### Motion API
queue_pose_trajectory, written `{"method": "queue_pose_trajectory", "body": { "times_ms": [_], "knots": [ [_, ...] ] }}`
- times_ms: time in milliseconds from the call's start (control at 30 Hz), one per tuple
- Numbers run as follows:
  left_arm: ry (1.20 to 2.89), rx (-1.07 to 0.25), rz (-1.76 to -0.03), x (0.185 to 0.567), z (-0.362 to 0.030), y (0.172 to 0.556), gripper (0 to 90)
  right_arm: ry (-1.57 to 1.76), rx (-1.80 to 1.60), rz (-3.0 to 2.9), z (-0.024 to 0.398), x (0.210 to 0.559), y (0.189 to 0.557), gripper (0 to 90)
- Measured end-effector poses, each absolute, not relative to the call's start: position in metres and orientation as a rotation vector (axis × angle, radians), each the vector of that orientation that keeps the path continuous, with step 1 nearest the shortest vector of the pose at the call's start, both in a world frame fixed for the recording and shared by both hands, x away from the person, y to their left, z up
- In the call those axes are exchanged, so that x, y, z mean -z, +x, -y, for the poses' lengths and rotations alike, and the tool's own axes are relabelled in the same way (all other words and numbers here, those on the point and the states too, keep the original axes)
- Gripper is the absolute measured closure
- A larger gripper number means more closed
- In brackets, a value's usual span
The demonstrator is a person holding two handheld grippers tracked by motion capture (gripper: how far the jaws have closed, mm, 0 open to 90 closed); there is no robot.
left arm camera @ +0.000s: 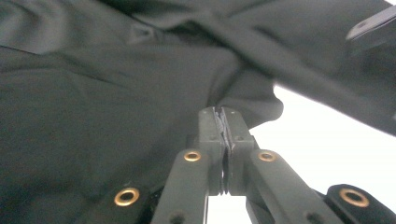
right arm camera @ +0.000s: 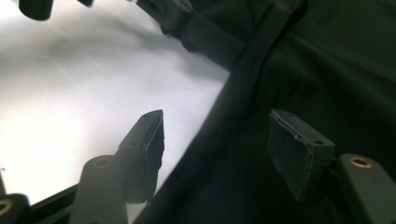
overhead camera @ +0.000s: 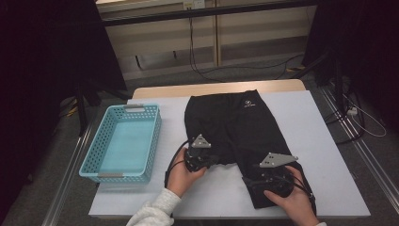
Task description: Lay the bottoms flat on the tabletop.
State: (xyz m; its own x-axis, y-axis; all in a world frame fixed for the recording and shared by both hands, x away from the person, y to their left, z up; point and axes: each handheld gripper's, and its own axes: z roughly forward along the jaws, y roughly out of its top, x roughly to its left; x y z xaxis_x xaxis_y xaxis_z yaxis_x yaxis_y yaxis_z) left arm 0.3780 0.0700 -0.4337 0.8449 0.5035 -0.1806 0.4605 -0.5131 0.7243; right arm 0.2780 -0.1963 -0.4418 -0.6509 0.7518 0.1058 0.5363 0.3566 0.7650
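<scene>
White table covering (overhead camera: 310,141) is spread beneath black shorts (overhead camera: 235,122) bearing an unreadable logo (overhead camera: 248,104); the turquoise basket (overhead camera: 151,146) is seen empty. Fabric is pinched by the left gripper (left arm camera: 219,114); the right gripper (right arm camera: 217,140) is held spread.

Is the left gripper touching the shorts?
Touching. In the left gripper view, the left gripper has its jaws shut on a fold of the black shorts.

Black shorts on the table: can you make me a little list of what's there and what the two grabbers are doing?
garment: black shorts, lying flat on the white table cover
basket: blue basket, left of shorts, nothing in it
left gripper: shut, pinching the shorts' fabric edge
right gripper: jaws apart over the shorts' hem, not pressing
</scene>
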Motion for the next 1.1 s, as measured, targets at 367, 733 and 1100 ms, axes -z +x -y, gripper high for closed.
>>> {"method": "queue_pose_trajectory", "body": {
  "times_ms": [367,733,1100],
  "knots": [
    [2.091,-0.074,-0.793,0.403,-0.123,0.375,88.3,1.087,-1.217,-2.359,0.184,0.438,0.287,34.6],
    [2.067,-0.066,-0.800,0.400,-0.136,0.365,88.2,1.023,-1.241,-2.402,0.164,0.438,0.298,34.6],
    [2.175,0.006,-0.763,0.432,-0.107,0.359,86.9,0.993,-1.234,-2.438,0.153,0.439,0.303,34.4]
  ]
}}
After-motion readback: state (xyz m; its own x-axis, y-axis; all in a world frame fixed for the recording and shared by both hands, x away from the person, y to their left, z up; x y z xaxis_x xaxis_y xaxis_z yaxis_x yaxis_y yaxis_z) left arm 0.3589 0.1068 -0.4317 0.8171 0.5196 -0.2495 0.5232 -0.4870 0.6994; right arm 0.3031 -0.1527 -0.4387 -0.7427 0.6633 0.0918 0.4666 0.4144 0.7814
